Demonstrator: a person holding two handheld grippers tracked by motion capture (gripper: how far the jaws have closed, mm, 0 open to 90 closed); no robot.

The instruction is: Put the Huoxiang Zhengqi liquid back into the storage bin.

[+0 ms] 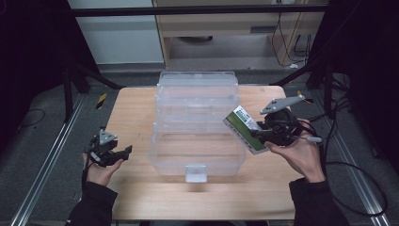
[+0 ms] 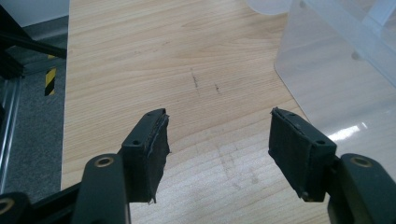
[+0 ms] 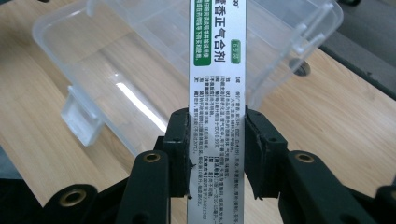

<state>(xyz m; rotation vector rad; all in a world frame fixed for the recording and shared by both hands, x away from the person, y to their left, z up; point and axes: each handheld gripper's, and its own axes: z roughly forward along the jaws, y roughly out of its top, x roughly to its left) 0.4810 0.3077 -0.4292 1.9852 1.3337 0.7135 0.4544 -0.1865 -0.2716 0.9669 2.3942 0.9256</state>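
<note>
A clear plastic storage box (image 1: 197, 125) stands open in the middle of the wooden table (image 1: 136, 117), its lid tilted up at the back. My right gripper (image 1: 263, 134) is shut on a flat white and green printed carton (image 1: 245, 129), held above the box's right rim. In the right gripper view the carton (image 3: 217, 84) stands on edge between both pads (image 3: 180, 140), over the box (image 3: 140, 60). My left gripper (image 1: 123, 151) rests at the table's left edge, open, nothing between its jaws (image 2: 217, 149). The box's corner (image 2: 336, 65) lies to its right.
Metal rails (image 1: 42, 165) run along both sides of the table. Cables (image 1: 357, 179) trail across the floor on the right. A cabinet (image 1: 226, 33) and black frame bars stand behind the table. Bare wood lies in front of the box and to its left.
</note>
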